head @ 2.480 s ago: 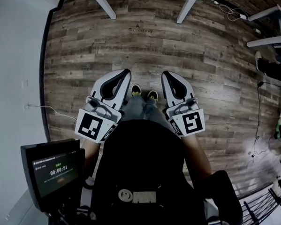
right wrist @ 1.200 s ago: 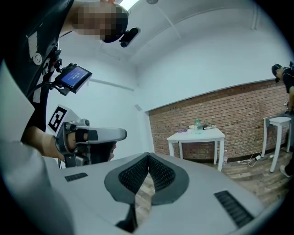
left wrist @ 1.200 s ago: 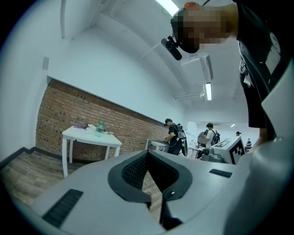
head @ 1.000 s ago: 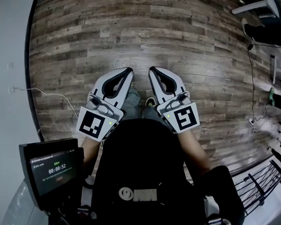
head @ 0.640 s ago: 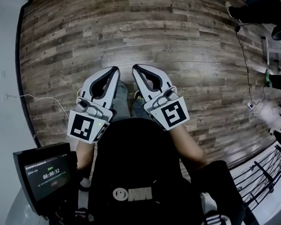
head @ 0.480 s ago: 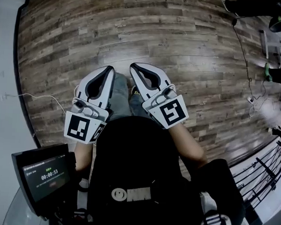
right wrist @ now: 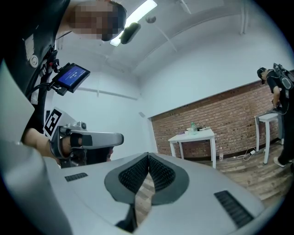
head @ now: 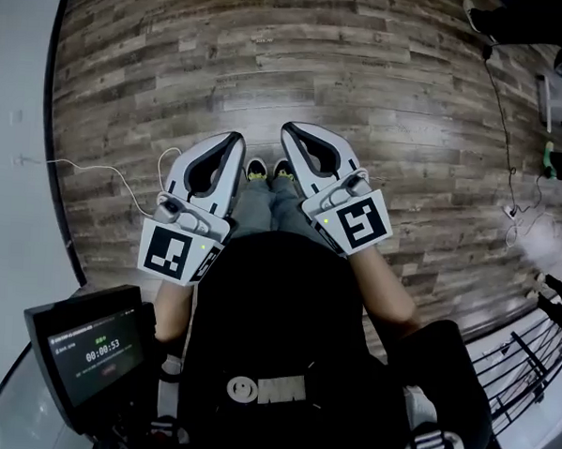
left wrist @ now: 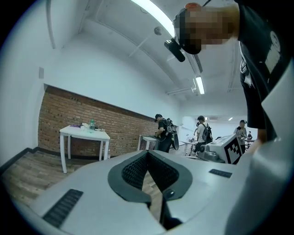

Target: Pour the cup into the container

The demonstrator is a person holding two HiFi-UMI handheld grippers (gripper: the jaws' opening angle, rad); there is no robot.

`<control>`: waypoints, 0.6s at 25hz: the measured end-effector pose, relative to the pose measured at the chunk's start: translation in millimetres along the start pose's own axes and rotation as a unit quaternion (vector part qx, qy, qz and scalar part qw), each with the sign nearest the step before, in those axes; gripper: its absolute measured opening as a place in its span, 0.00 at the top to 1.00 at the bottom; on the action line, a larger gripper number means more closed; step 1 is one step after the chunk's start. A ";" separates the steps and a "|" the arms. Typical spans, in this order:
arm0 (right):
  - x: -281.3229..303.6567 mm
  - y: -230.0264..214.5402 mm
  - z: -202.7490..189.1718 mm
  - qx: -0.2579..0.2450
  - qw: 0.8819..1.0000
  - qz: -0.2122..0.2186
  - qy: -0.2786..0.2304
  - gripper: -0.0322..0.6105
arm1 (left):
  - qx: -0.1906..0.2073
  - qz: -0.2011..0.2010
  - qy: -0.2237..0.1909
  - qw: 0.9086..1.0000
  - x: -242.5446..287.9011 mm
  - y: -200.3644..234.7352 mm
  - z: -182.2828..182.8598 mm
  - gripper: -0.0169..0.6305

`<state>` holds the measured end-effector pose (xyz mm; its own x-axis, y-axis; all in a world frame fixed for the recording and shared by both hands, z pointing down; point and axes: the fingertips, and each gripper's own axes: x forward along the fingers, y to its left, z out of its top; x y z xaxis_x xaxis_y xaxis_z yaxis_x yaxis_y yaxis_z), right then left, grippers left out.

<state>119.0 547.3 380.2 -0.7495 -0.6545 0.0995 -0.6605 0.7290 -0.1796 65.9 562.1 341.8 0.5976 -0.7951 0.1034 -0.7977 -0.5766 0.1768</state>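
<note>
I cannot make out a cup or a container in any view. In the head view my left gripper [head: 235, 139] and right gripper [head: 291, 128] are held side by side at waist height over a wooden plank floor [head: 382, 93], both shut and empty. The left gripper view shows its jaws [left wrist: 147, 152] closed tip to tip, and the right gripper view shows the same [right wrist: 148, 156]. Both point roughly level at a far white table [left wrist: 85, 133] [right wrist: 193, 135] against a brick wall. On it stand a small bottle [right wrist: 193, 126] and other items too small to identify.
A small monitor [head: 91, 348] hangs at my lower left. A thin white cable [head: 96, 167] lies on the floor near the white wall. Two people with backpacks [left wrist: 164, 133] [left wrist: 202, 134] stand by further tables, and another person [right wrist: 279, 92] stands at a table on the right.
The floor has slid and swung under the head view as the person walks. Both grippers stay shut and side by side, drifting slightly within the frame. The shoes show again between them.
</note>
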 end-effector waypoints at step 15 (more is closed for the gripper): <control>-24.1 135.7 -43.3 -0.023 0.999 0.002 0.026 0.94 | -0.029 -0.028 -0.013 0.999 -124.9 -25.3 -26.5 0.97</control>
<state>45.5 670.6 395.9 -0.7521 -0.6418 0.1500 -0.6586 0.7403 -0.1351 13.6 681.0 350.4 0.6375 -0.7677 0.0659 -0.7571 -0.6082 0.2386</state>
